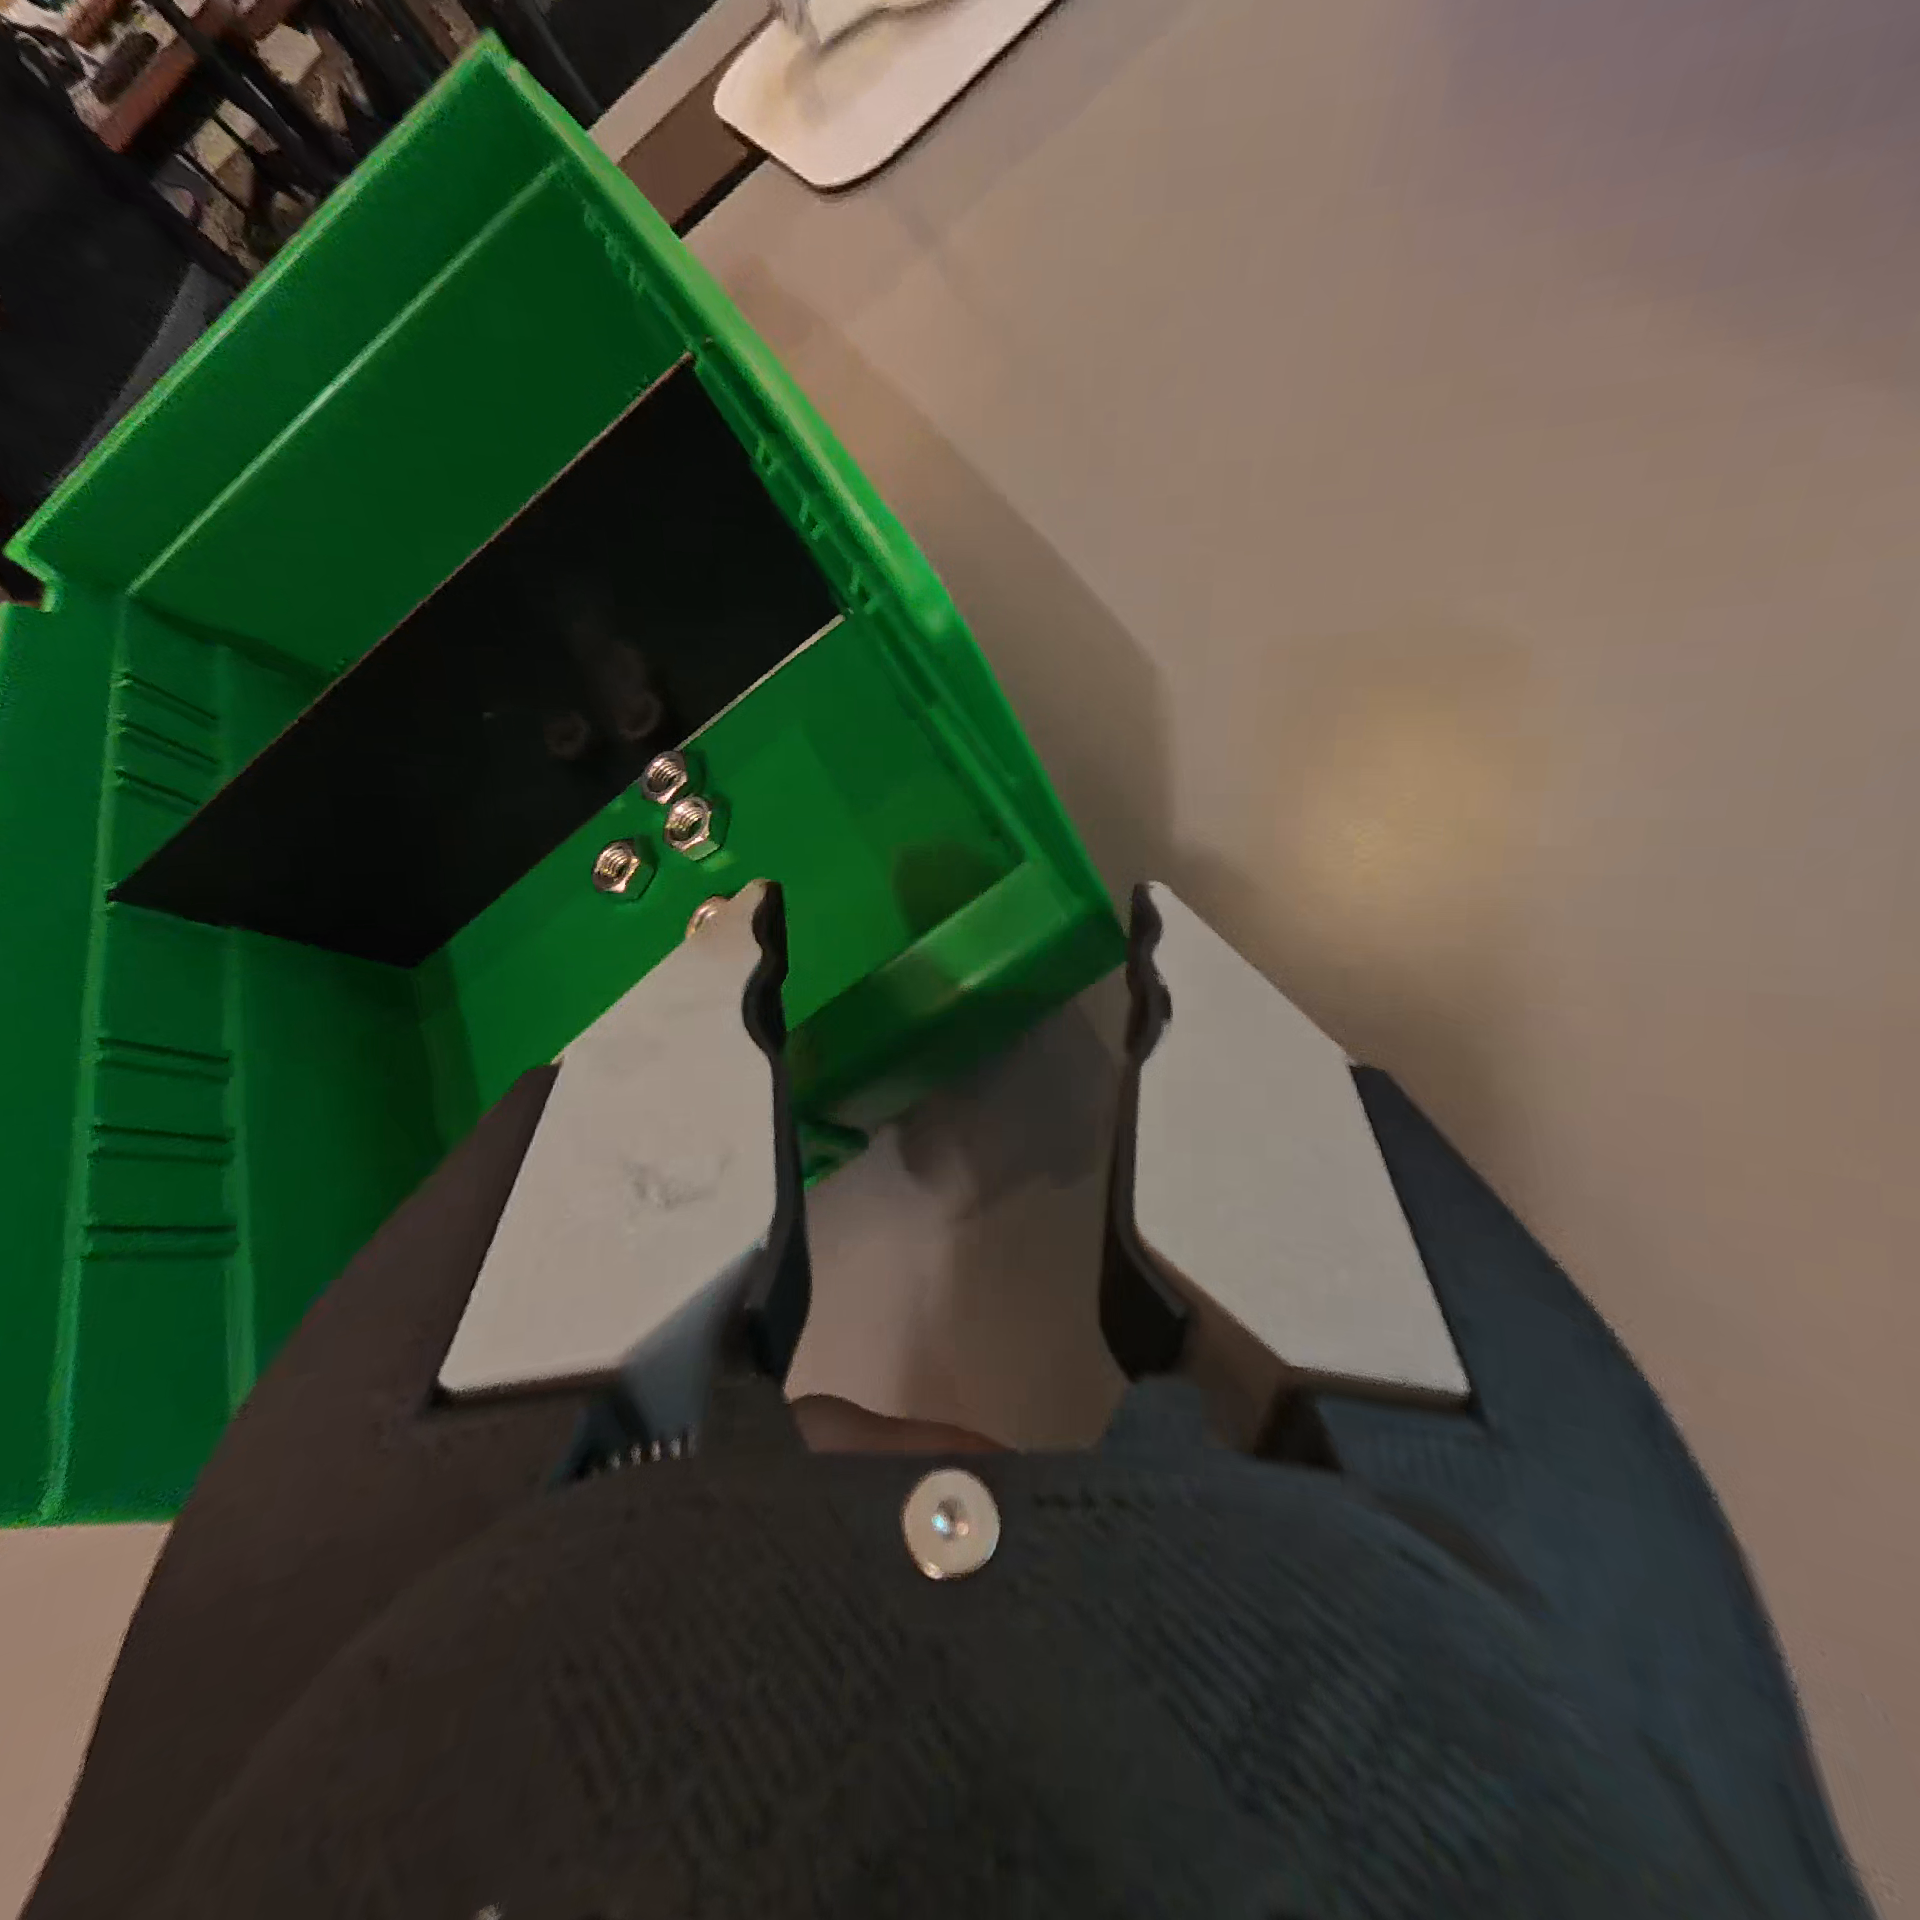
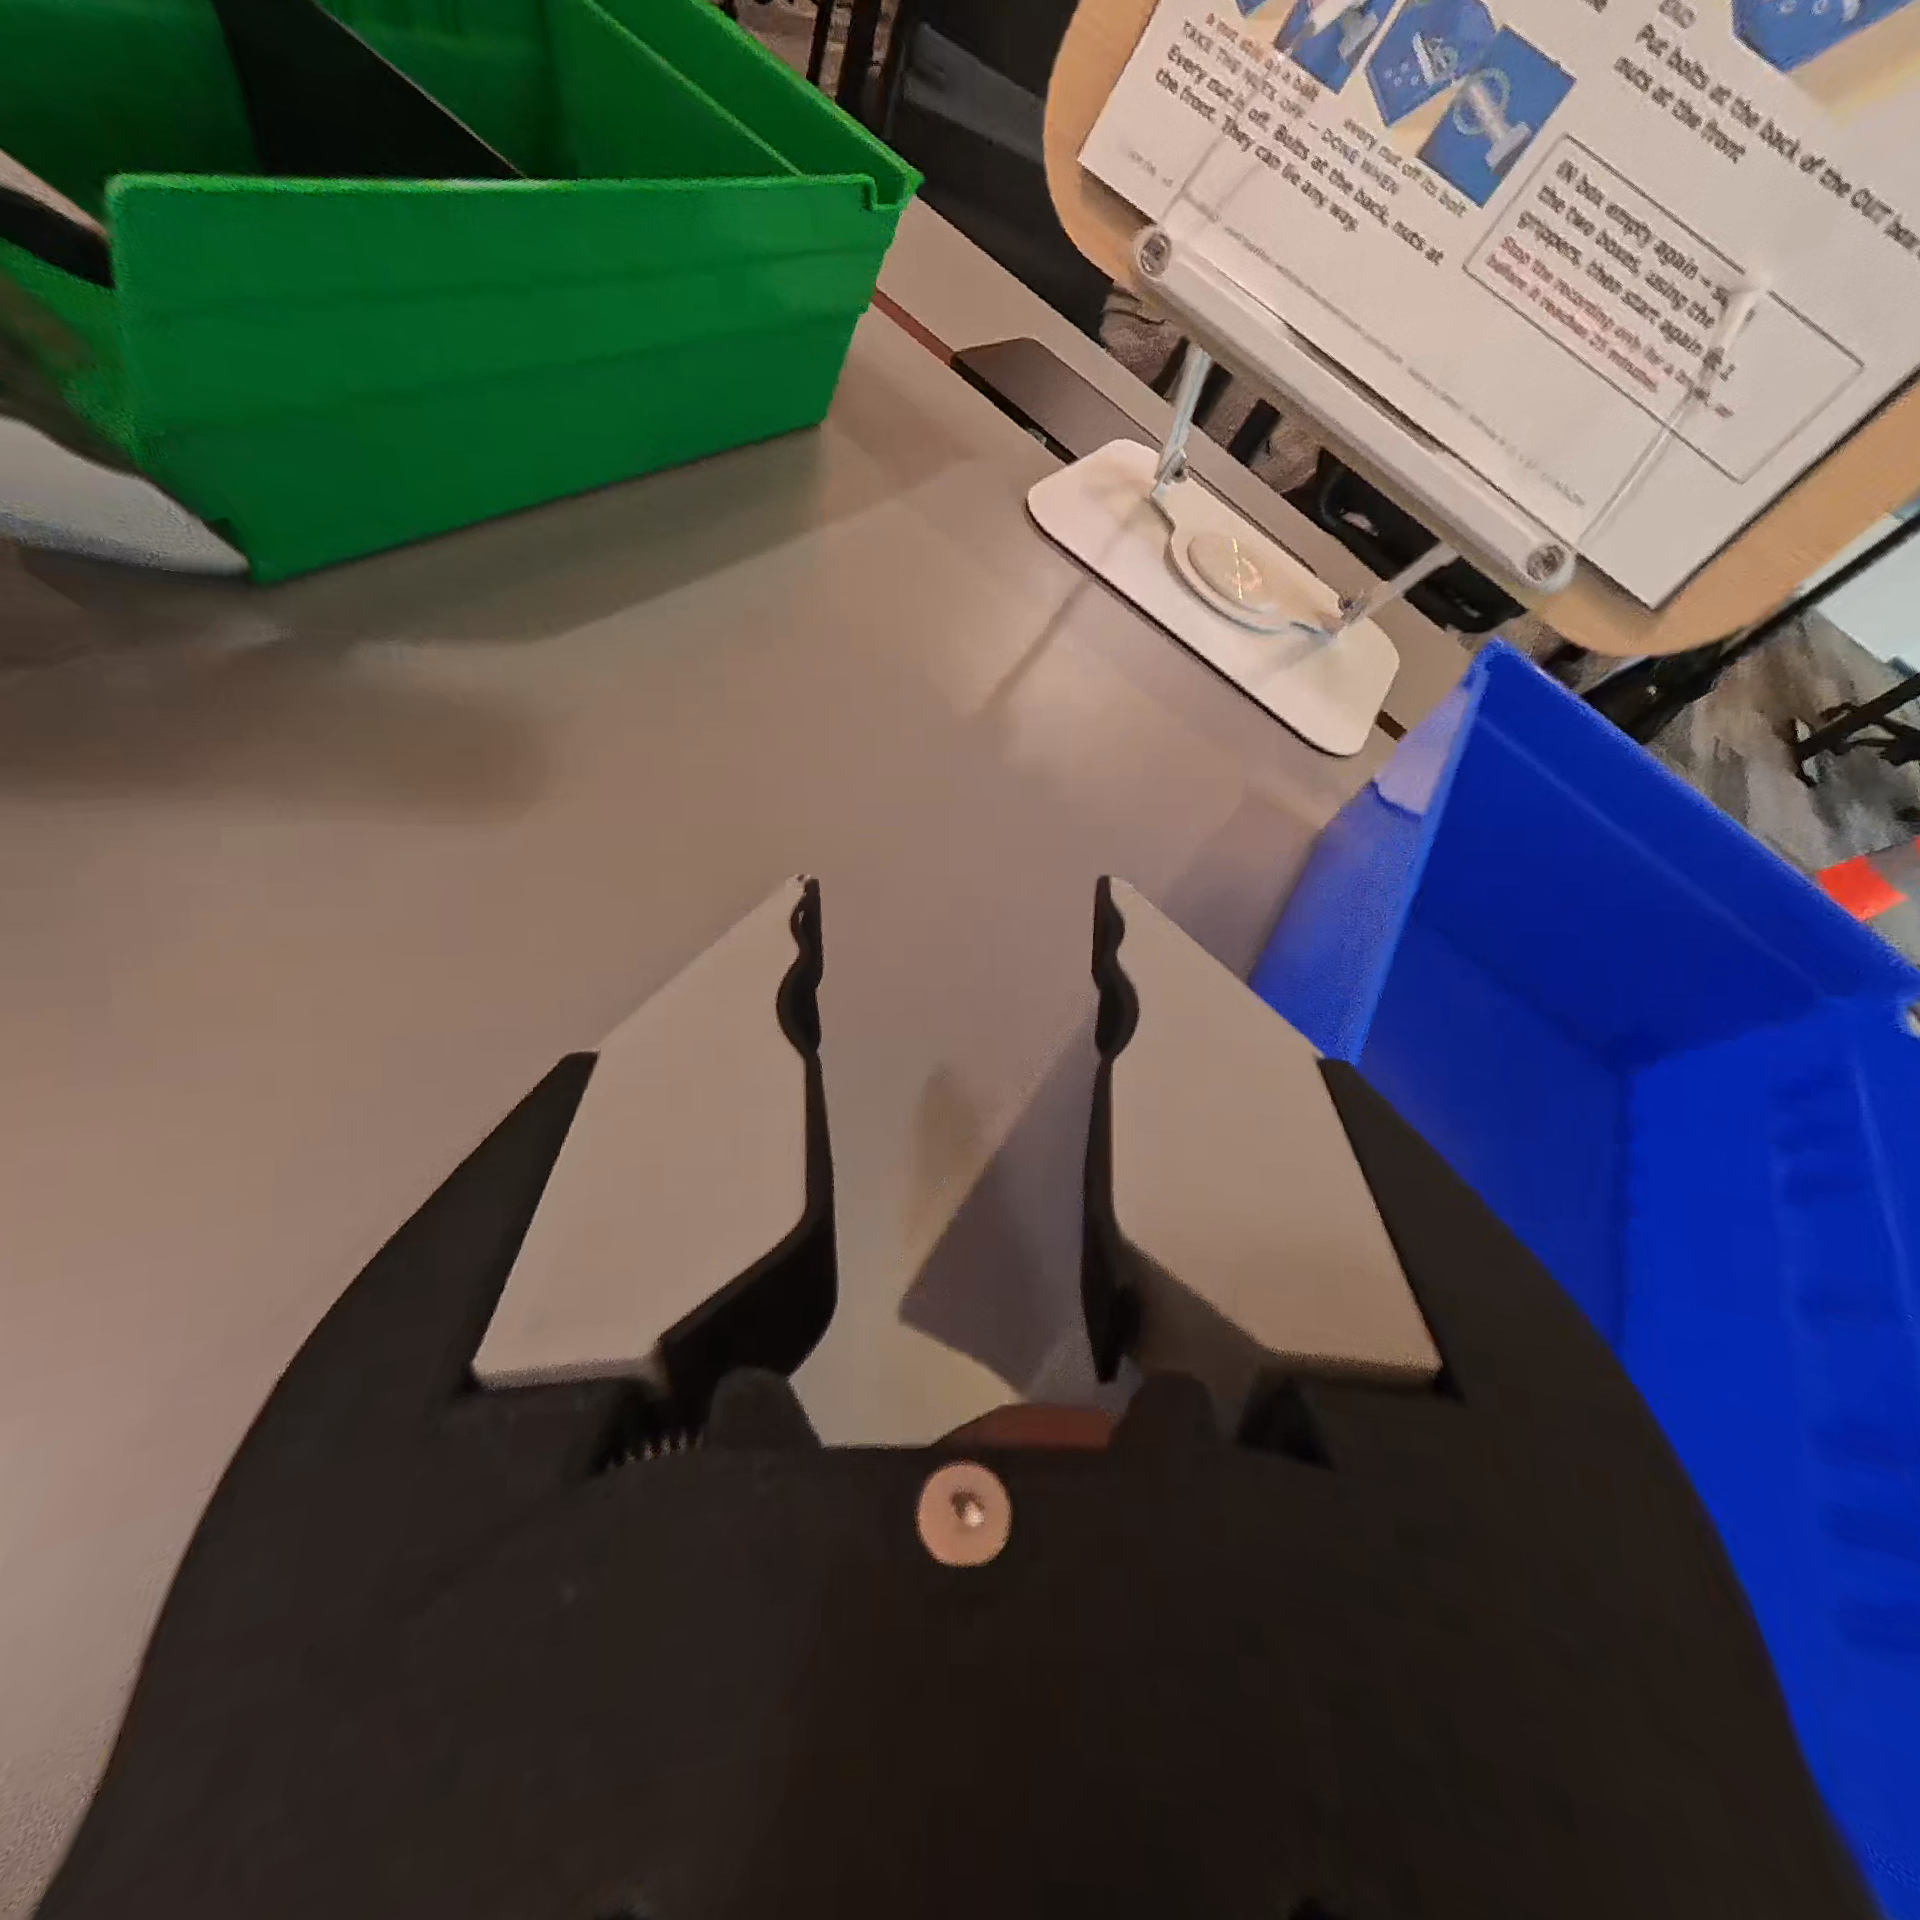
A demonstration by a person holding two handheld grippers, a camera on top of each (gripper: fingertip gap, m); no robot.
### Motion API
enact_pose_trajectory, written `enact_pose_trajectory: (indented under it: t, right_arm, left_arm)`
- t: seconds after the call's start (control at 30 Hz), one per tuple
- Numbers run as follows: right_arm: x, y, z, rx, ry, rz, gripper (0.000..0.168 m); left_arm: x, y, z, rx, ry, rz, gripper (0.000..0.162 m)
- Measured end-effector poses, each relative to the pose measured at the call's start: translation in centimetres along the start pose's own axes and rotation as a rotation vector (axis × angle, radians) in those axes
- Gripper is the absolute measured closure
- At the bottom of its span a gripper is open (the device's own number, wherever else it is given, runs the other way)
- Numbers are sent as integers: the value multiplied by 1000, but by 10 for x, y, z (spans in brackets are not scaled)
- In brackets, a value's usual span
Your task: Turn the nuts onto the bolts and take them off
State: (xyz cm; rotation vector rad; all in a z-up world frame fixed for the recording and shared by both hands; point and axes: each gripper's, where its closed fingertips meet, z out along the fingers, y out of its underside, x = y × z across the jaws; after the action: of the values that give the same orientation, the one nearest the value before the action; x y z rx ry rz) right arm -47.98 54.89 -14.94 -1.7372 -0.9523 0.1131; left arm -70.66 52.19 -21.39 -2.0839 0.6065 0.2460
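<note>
In the left wrist view a green bin (image 1: 914, 665) with a black divider (image 1: 499, 727) lies under my left gripper (image 1: 954, 894). Several silver nuts (image 1: 688, 823) sit in its near compartment. Dark bolts (image 1: 613, 707) lie dimly behind the divider. The left gripper is open and empty, its left fingertip just over a partly hidden nut (image 1: 709, 914) and its right fingertip outside the bin's corner. In the right wrist view my right gripper (image 2: 956, 894) is open and empty above the bare grey table (image 2: 623, 790). The green bin (image 2: 499, 353) stands at the far left.
A blue bin (image 2: 1662, 1039) stands at the right of the right gripper, its inside showing nothing. A sheet of instructions on a wooden board with a white stand (image 2: 1226, 592) is at the back right. The stand's base (image 1: 862, 94) also shows beyond the green bin.
</note>
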Motion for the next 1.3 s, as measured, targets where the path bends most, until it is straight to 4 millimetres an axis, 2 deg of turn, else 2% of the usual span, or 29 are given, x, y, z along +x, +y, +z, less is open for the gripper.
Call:
enact_pose_trajectory:
  t: [0.1, 0.2, 0.27, 0.4, 0.43, 0.5, 0.6, 0.7, 0.83, 0.9, 1.0, 1.1, 1.3]
  right_arm:
    - [-4, -13, 22, 7, -2, -7, 118]
    - [-7, -27, 39, 27, -7, -15, 117]
    - [-7, -35, 50, 35, -6, -24, 117]
    - [-5, -44, 72, 38, 0, -31, 115]
    - [-3, -46, 77, 39, 9, -34, 114]
    - [4, -49, 85, 55, 36, -29, 111]
    - [18, -44, 93, 73, 83, 0, 111]
    - [31, -33, 97, 72, 122, 39, 111]
    - [38, -25, 96, 83, 128, 93, 107]
    - [37, -23, 96, 86, 116, 110, 107]
    - [30, -27, 93, 115, 66, 153, 106]
    - [22, -34, 91, 140, 42, 146, 104]
    - [5, -33, 95, 139, -18, 153, 99]
  left_arm:
    - [-6, 3, 8, -11, -17, 19, 107]
    - [-17, 11, 14, -67, -46, 62, 109]
    - [-15, 3, 10, -35, -14, 37, 108]
    - [-6, -45, -14, 131, 9, -7, 110]
    - [-5, -58, -19, 171, -13, -13, 105]
    - [5, -87, -25, 279, -41, -3, 118]
    - [20, -120, -23, 386, -113, 42, 117]
    - [36, -138, 0, 427, -74, -11, 112]
    - [41, -140, 49, 401, -70, -69, 105]
    - [49, -135, 58, 391, -49, -74, 104]
    - [64, -131, 54, 400, 23, -76, 105]
    - [62, -134, 45, 463, -33, -8, 114]
    - [62, -130, 49, 427, -10, -21, 102]
